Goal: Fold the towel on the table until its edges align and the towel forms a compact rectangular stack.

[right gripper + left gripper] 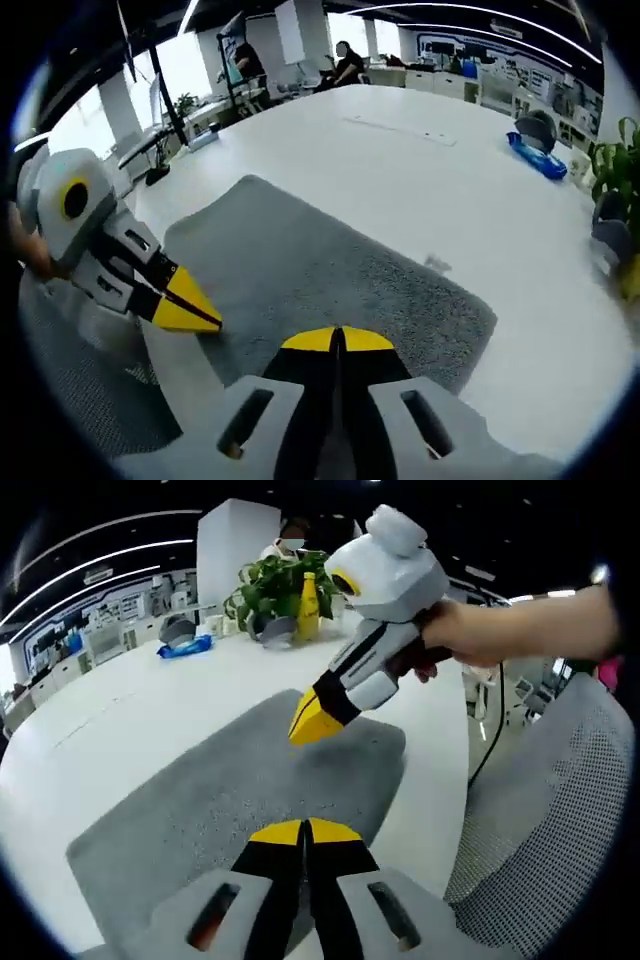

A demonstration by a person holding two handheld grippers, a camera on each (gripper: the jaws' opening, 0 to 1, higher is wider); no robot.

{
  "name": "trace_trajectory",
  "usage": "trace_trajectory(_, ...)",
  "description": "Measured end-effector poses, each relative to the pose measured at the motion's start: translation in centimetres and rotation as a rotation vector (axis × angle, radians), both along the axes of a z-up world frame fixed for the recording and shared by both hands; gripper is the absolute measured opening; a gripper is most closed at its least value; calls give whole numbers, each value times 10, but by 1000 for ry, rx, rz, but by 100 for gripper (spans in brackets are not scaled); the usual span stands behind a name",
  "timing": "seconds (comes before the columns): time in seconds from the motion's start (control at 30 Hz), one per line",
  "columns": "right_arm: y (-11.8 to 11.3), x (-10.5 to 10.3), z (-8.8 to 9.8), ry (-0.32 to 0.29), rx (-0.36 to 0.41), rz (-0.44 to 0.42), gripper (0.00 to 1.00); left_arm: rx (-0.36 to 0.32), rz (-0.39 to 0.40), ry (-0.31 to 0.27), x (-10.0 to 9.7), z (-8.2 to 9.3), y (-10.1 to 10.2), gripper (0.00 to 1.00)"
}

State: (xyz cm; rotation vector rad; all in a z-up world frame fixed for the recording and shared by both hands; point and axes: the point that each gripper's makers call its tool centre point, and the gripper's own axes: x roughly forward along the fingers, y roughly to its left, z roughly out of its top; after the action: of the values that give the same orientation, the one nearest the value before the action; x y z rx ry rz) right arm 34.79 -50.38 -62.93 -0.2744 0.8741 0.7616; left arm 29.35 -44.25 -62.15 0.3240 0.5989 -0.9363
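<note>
A grey towel (pixel 220 800) lies spread flat on the white table (pixel 150 710). In the left gripper view my left gripper (pixel 303 832) is shut, its yellow tips low over the towel's near part with no cloth seen between them. The right gripper (pixel 312 723), held by a hand (pixel 470 630), comes in from the right, shut, its tips down at the towel's far side. In the right gripper view the towel (pixel 320 260) stretches away from my shut right gripper (pixel 336 340). There the left gripper (pixel 192 308) points its shut tips at the towel's left edge.
A potted plant (pixel 275 580), a yellow bottle (pixel 308 605) and a blue packet (pixel 185 647) stand at the table's far side. A grey mesh chair (pixel 560 810) is close beside the table edge. A person (pixel 350 62) sits far behind the table.
</note>
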Motion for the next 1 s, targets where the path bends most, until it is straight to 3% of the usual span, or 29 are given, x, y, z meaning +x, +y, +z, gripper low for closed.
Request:
trace_trajectory(0.1, -11, -7, -16, 98, -101, 56, 0, 50, -59, 20, -8, -11, 1, 1)
trace_trajectory(0.2, -14, -9, -27, 100, -178, 116, 0, 166, -145, -4, -17, -30, 3, 1)
trace_trajectory(0.27, -9, -9, -29, 61, -223, 164, 0, 190, -190, -78, -16, -27, -1, 1)
trace_trajectory(0.33, -8, -10, -29, 39, -291, 230, 0, 204, -178, -66, -16, -28, 0, 1)
trace_trajectory(0.4, -7, -10, -31, 46, -332, 276, 0, 234, -208, -99, -16, -30, -1, 1)
trace_trajectory(0.47, -6, -9, -31, 78, -344, 268, 0, 260, -232, -126, -17, -29, -2, 1)
trace_trajectory(0.57, -7, -9, -32, 86, -373, 342, 0, 302, -289, -190, -18, -29, -3, 1)
trace_trajectory(0.67, -8, -8, -32, 100, -357, 335, 0, 319, -343, -240, -20, -29, -3, 1)
trace_trajectory(0.73, -9, -10, -32, 83, -348, 336, 0, 309, -337, -230, -18, -29, -2, 1)
trace_trajectory(0.8, -8, -10, -32, 26, -353, 341, 0, 308, -340, -231, -18, -30, -2, 1)
trace_trajectory(0.9, -7, -10, -33, -22, -396, 332, 0, 356, -387, -291, -19, -29, -3, 1)
trace_trajectory(1.0, -6, -10, -33, -71, -530, 407, 0, 451, -455, -379, -21, -30, -4, 1)
